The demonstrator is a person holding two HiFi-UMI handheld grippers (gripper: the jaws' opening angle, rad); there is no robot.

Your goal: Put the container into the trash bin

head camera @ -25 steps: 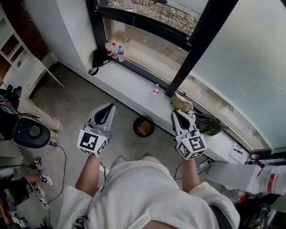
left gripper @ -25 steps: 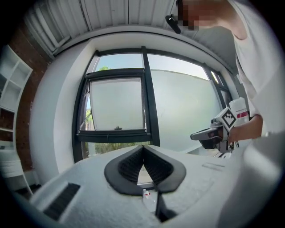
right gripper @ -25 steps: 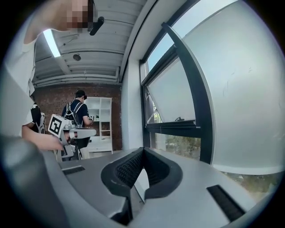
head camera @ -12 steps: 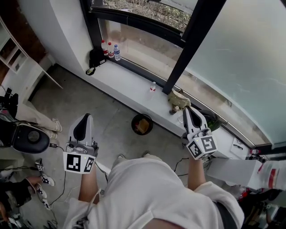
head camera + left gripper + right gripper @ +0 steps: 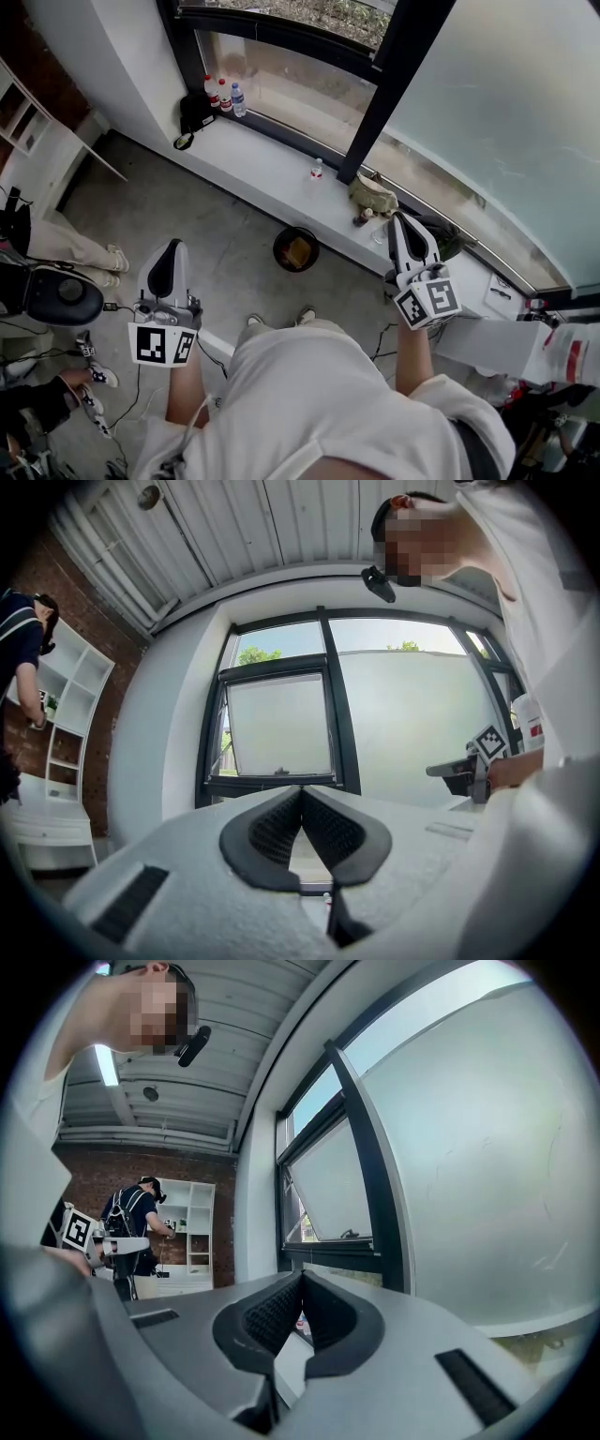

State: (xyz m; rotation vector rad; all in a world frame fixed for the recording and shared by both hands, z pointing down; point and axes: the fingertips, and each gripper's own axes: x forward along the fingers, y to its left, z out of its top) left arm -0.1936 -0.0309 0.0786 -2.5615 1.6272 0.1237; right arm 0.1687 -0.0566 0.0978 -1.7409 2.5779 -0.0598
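Left gripper [image 5: 170, 247]: its jaws were pressed together, and nothing stood between them.
Right gripper [image 5: 401, 219]: closed in the same way, and also empty.
Trash bin [image 5: 277, 247]: it stood on the floor at 12 o'clock from the person's shoes, just beside the window ledge [image 5: 272, 173].
Container [image 5: 300, 251]: a yellow-brown thing lay inside the bin. It was small in the head view, so I say only that it was probably the container.
Change, left side: a second before, this gripper hung near the bin at its 9 o'clock. It had since gone out to about 8 o'clock and back toward the person's body, well apart from the bin.
Change, right side: this gripper had moved from beside the bin toward 3 o'clock, near the ledge.
Bin content: it looked the same as before.
Meaning for the task: I judged the drop already done. Both tools were leaving with nothing held, so no step seemed to remain.
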